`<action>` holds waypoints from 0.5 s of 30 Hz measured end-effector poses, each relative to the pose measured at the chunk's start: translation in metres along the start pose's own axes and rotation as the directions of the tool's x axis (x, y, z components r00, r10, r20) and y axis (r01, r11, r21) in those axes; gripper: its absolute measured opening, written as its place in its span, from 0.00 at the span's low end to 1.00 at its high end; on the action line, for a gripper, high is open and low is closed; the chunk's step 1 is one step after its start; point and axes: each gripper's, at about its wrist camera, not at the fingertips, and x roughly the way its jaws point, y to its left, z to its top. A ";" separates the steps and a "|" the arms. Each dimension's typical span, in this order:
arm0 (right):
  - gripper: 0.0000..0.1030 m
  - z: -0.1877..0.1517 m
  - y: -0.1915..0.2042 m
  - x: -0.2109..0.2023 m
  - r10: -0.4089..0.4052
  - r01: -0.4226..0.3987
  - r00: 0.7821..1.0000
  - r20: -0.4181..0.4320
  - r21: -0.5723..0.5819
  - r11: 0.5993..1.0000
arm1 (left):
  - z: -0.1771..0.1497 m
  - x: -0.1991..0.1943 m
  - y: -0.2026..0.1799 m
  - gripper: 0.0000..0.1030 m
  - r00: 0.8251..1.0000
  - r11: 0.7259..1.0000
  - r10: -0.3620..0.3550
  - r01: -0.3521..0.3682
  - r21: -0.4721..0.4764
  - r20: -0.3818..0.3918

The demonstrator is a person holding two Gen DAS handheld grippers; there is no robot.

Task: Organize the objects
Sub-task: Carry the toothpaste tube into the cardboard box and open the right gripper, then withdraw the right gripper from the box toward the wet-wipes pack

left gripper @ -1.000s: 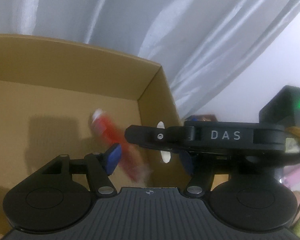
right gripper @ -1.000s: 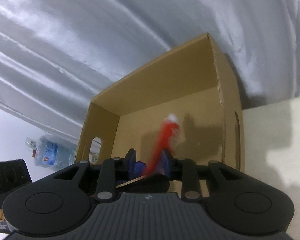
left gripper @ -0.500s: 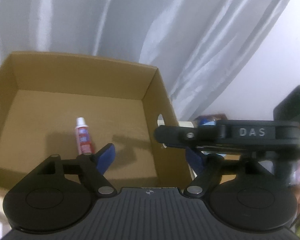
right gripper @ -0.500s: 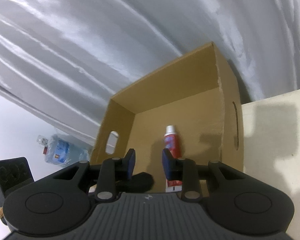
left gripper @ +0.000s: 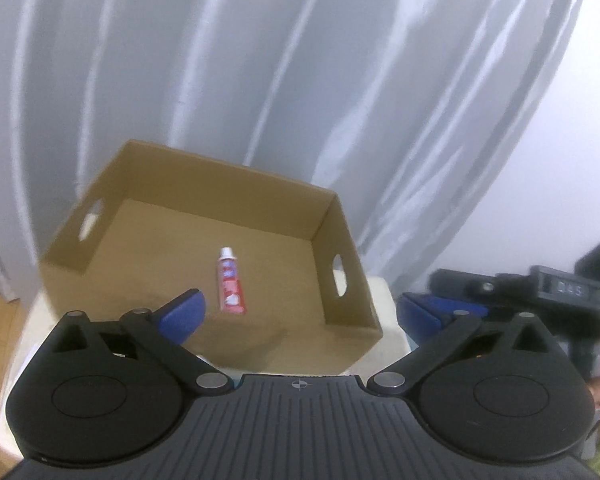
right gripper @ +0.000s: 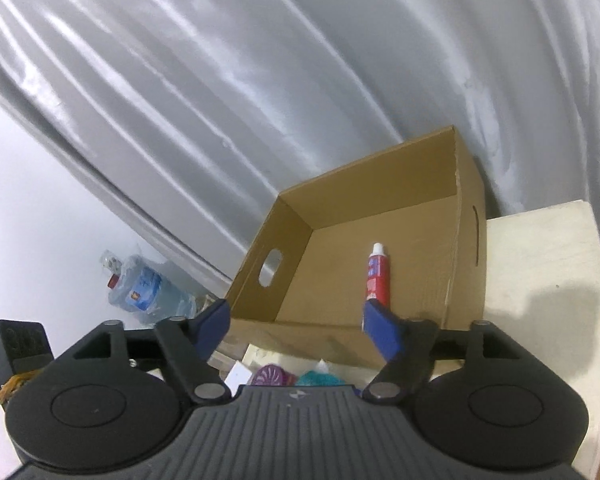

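Lying in the cardboard box [left gripper: 342, 222], the toothpaste tube [left gripper: 231, 285] is stowed; both grippers [left gripper: 300, 312] [right gripper: 300, 322] are hanging released, other items [right gripper: 296, 376] seemingly awaiting sorting.

The cardboard box [left gripper: 148, 276] stands on the table [right gripper: 540, 264], with the curtain [left gripper: 260, 80] behind it. The toothpaste tube [left gripper: 230, 286] lies on the floor of the box, near the middle, its cap toward the far wall. In the right wrist view the table top continues to the right of the box; a water bottle [right gripper: 144, 284] lies to the left of it, lower, near the curtain. Some small items [right gripper: 292, 376] lie before the box.
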 end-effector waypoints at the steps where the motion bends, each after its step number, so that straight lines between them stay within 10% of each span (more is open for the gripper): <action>1: 0.81 -0.006 0.005 -0.005 0.000 0.001 1.000 0.002 -0.015 1.000 | -0.006 -0.009 0.002 0.99 1.000 1.000 0.013 -0.013 -0.006 0.013; 15: 1.00 -0.083 0.083 0.003 -0.052 0.042 0.998 -0.034 -0.244 0.969 | -0.054 -0.073 0.035 0.99 0.978 0.979 0.201 -0.200 -0.036 0.051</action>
